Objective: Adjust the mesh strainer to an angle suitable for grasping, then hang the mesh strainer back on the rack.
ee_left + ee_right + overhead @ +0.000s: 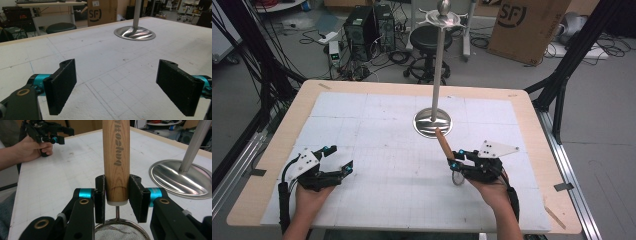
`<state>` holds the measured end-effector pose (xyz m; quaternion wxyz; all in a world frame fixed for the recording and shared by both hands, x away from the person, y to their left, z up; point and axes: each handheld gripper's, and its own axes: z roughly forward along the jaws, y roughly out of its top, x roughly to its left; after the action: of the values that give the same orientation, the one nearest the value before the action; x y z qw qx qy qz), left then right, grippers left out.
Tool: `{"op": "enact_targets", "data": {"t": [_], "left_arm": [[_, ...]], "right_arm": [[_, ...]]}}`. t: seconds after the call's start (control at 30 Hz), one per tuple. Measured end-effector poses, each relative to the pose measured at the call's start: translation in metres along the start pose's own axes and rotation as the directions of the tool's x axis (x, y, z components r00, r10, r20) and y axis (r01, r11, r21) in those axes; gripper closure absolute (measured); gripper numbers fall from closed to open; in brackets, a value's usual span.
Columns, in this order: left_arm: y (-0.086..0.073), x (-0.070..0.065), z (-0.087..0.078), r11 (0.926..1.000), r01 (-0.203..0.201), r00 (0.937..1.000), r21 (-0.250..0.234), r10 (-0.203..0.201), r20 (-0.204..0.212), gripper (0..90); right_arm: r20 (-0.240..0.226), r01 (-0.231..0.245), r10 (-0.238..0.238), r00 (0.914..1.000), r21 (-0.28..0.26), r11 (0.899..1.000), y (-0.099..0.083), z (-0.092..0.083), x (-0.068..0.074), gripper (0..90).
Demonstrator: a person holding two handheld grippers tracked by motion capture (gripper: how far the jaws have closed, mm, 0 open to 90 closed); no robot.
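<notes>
- I assess the site as a robotics lab or test workshop, not a home.
- Ahead of my right gripper [455, 159] stands a bare work table [532, 125] topped with a white gridded mat [377, 125].
- Beyond the table's far edge from my tools: computer towers [368, 31] on a grey floor, with loose cables [312, 37] and a power strip [328, 37].
- Further ahead, a black stool [430, 40] and a shipping carton [526, 27].
- To either side of my grippers, black frame struts [568, 65] flank the table.
- From my left gripper [116, 82], a bench carrying an instrument with a red readout [19, 17] sits far ahead.
</notes>
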<state>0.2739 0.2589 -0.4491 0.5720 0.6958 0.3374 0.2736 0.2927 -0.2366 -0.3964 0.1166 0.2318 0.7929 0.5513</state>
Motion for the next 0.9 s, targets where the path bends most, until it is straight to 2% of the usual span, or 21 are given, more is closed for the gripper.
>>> {"op": "enact_targets", "data": {"t": [0.07, 0.37, 0.5, 0.67, 0.73, 0.83, 0.9], "left_arm": [[0.0, 0.0, 0.0, 1.0, 0.002, 1.0, 0.001, -0.002, -0.002, 17.1], [0.0, 0.0, -0.001, 0.9999, 0.001, 1.0, -0.013, -0.001, -0.007, 16.9], [0.005, -0.003, -0.003, 0.9995, -0.026, 0.9996, -0.019, 0.026, 0.007, 16.9], [0.025, -0.011, -0.007, 0.9971, -0.01, 0.9954, -0.075, 0.017, 0.094, 17.2], [0.035, -0.015, -0.004, 0.9965, -0.003, 0.9899, -0.084, 0.015, 0.141, 17.2], [0.048, -0.02, 0.004, 0.9948, 0.021, 0.9784, -0.1, 0.0, 0.207, 17.2], [0.056, -0.024, 0.011, 0.9941, 0.022, 0.9716, -0.106, 0.004, 0.236, 17.2]], "right_arm": [[-0.001, 0.014, -0.014, 0.9999, -0.005, 1.0, 0.0, 0.001, 0.0, 67.8], [-0.003, 0.012, -0.012, 0.9999, -0.009, 1.0, 0.001, -0.001, 0.0, 67.8], [-0.012, 0.026, -0.026, 0.9996, -0.025, 0.999, 0.003, -0.001, 0.001, 67.8], [-0.038, 0.043, -0.045, 0.9982, -0.048, 0.998, 0.01, 0.001, 0.005, 67.8], [-0.046, 0.055, -0.057, 0.9973, -0.052, 0.997, 0.013, 0.003, 0.006, 67.8], [-0.057, 0.065, -0.068, 0.996, -0.056, 0.996, 0.017, 0.006, 0.008, 67.8], [-0.063, 0.071, -0.075, 0.9952, -0.061, 0.996, 0.019, 0.007, 0.008, 67.8]]}}
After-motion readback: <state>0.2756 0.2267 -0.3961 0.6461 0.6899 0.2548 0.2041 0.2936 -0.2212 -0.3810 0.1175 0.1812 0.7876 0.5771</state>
